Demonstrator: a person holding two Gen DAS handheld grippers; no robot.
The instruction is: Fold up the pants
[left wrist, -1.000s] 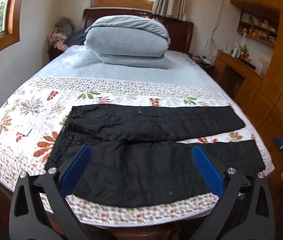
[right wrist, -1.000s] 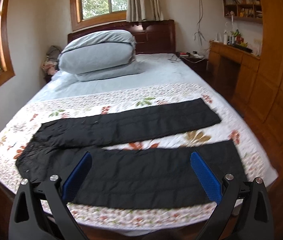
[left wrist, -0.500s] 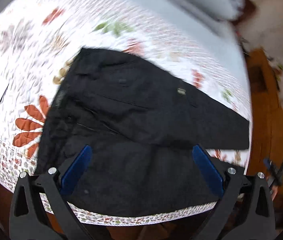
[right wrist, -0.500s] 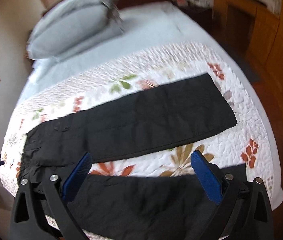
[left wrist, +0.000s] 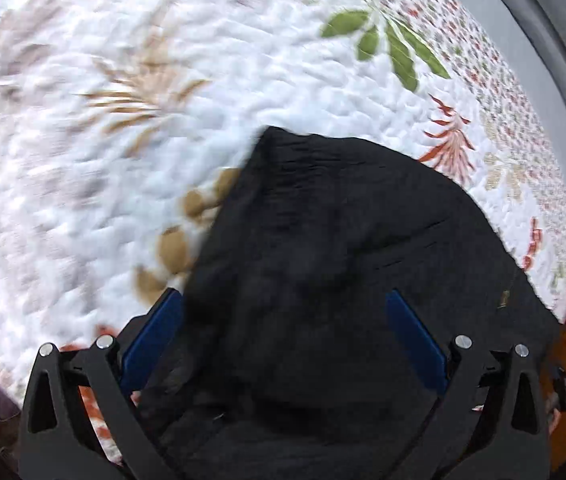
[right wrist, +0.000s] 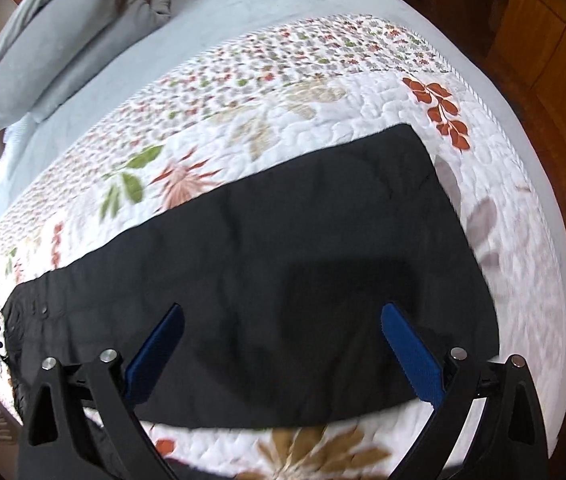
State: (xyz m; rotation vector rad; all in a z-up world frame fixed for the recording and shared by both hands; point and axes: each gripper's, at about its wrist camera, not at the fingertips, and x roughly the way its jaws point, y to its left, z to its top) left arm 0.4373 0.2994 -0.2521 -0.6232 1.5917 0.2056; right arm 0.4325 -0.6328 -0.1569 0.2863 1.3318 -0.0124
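The left gripper (left wrist: pixel 283 344) hangs wide open above the waist end of the black pants (left wrist: pixel 343 260), gripping nothing. The view is blurred, so whether its pads touch the cloth cannot be told. The right gripper (right wrist: pixel 283 352), equally wide open and empty, hovers over the far leg near its cuff. The pants (right wrist: pixel 251 248) lie flat across the quilt (right wrist: pixel 323 92), legs spread apart, not yet folded. To do the step well, each gripper should likely pinch the far leg's outer edge, one at the waist corner and one at the cuff, then carry it evenly over the near leg so the seams line up. The bed (right wrist: pixel 243 8) carries a grey duvet (right wrist: pixel 63 28) at its head; wooden cabinets (right wrist: pixel 543 20) stand to the right.
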